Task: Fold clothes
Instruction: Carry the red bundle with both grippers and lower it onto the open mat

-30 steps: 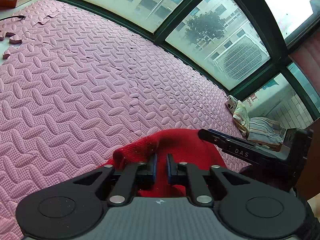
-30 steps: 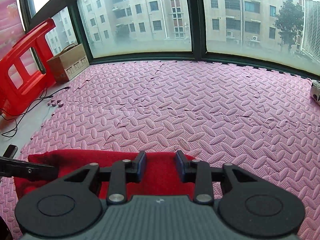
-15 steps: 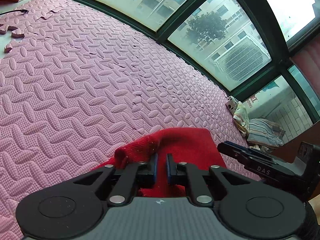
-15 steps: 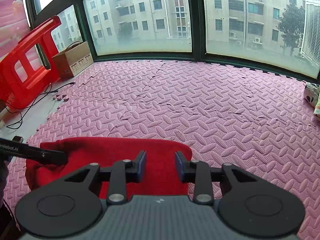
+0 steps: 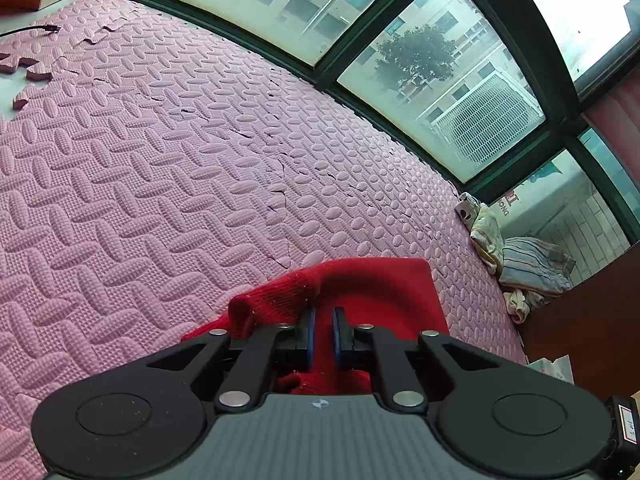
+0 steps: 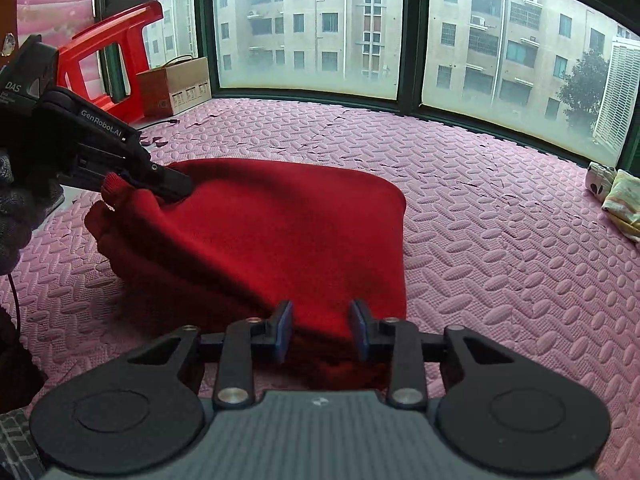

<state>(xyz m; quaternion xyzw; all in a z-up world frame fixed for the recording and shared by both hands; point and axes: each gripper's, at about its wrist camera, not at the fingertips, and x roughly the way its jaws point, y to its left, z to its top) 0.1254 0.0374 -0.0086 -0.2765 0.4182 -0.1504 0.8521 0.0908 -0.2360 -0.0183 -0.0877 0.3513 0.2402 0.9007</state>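
Observation:
A red knitted garment [image 6: 280, 232] lies partly folded on the pink foam mat [image 6: 480, 240]. My left gripper [image 5: 322, 326] is shut on a bunched edge of the red garment [image 5: 380, 288]. In the right wrist view, the left gripper [image 6: 172, 188] holds that corner a little off the mat at the garment's left side, with a gloved hand behind it. My right gripper [image 6: 320, 332] is open at the garment's near edge. Red cloth lies between and under its fingers. I cannot tell whether they touch it.
A pile of light clothes [image 5: 528, 264] lies at the mat's far right by the window, next to a brown furniture edge [image 5: 592, 320]. A red plastic chair [image 6: 116, 48] and a cardboard box [image 6: 176, 84] stand at the far left. Loose mat pieces and a cable [image 5: 40, 29] lie near them.
The left gripper has raised its garment corner off the mat. The right gripper has drawn back, so more garment shows before it, and it has left the left wrist view.

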